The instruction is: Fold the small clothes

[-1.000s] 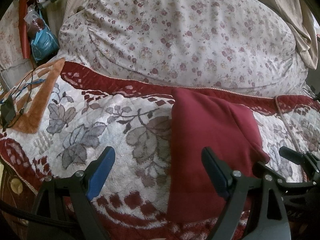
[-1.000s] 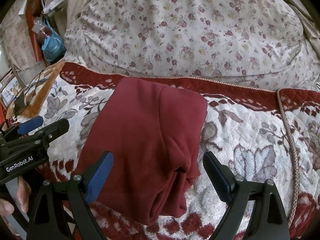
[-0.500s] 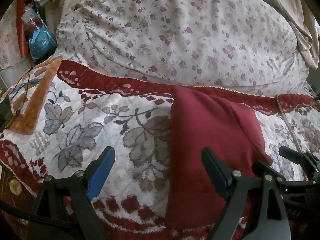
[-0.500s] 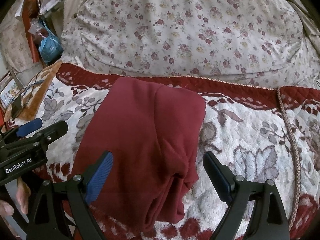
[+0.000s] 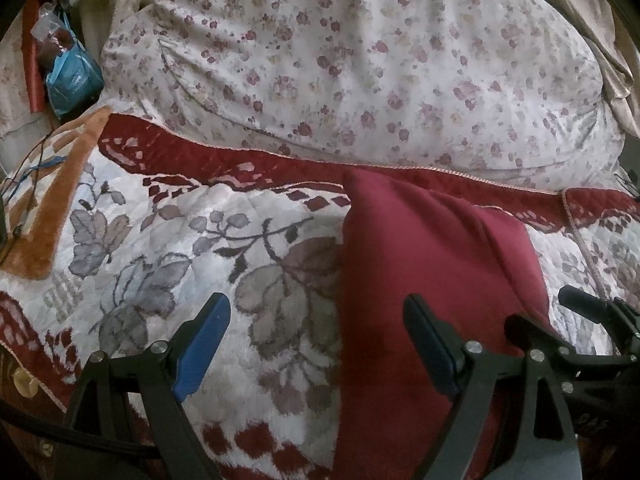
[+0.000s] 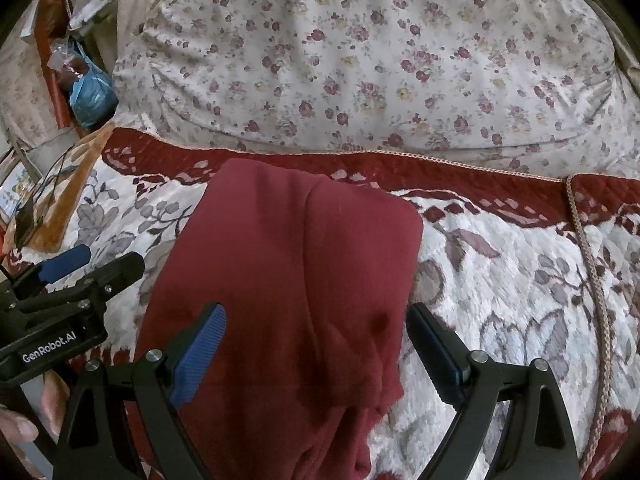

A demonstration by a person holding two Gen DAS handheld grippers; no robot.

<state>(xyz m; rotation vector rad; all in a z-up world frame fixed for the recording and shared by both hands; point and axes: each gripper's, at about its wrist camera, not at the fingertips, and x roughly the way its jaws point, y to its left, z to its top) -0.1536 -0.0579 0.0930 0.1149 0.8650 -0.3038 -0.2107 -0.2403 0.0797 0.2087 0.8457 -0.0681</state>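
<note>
Plush blanket point(image 6: 500, 280) could snag under the folded red garment point(image 6: 288, 280); left gripper point(image 5: 316, 344) and right gripper point(image 6: 316, 344) hover spread, empty.

The dark red garment point(image 6: 288, 280) is showing soft, matt knit cloth, lying on a plush, fuzzy blanket point(image 6: 500, 280); beyond the blanket, the floral pillow point(image 6: 360, 60) is looking smooth cotton.

One legible marking only: "GenRobot.AI" in white letters on the black body of the left gripper point(image 6: 92, 266), seen in the right wrist view at about 8 o'clock, text running slightly uphill to the right. A framed print or card at the 9 o'clock edge of the same view is too blurred to read. Left wrist view: no readable text.
</note>
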